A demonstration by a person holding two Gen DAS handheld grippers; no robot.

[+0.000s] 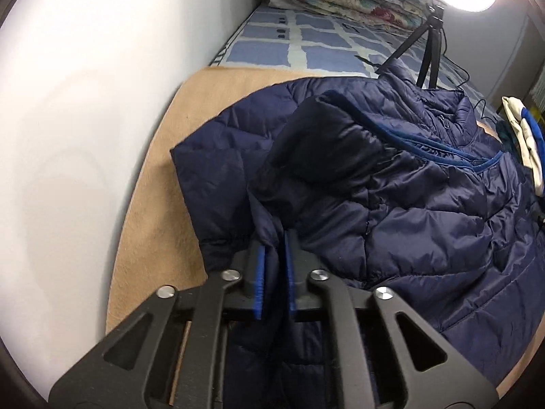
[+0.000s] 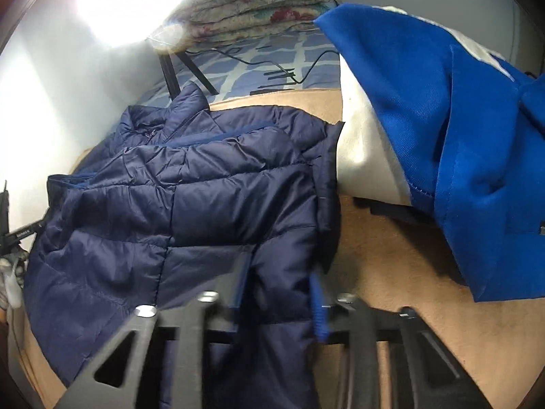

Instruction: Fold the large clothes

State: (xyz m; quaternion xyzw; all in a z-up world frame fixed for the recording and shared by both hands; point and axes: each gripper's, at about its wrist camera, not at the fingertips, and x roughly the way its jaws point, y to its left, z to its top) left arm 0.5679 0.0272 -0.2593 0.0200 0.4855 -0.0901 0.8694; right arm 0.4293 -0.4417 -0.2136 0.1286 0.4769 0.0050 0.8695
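Navy puffer jacket (image 1: 391,204) pinched by left gripper (image 1: 274,266), right gripper (image 2: 279,293) spread (blurred), hem cut off.

Navy puffer jacket (image 1: 391,204) (rumpled, half-folded)

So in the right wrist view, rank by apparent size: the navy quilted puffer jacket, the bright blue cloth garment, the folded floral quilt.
1. Navy quilted puffer jacket
2. Bright blue cloth garment, though it hangs nearer the camera and runs out of frame, so this ranking is unsure
3. Folded floral quilt, far back
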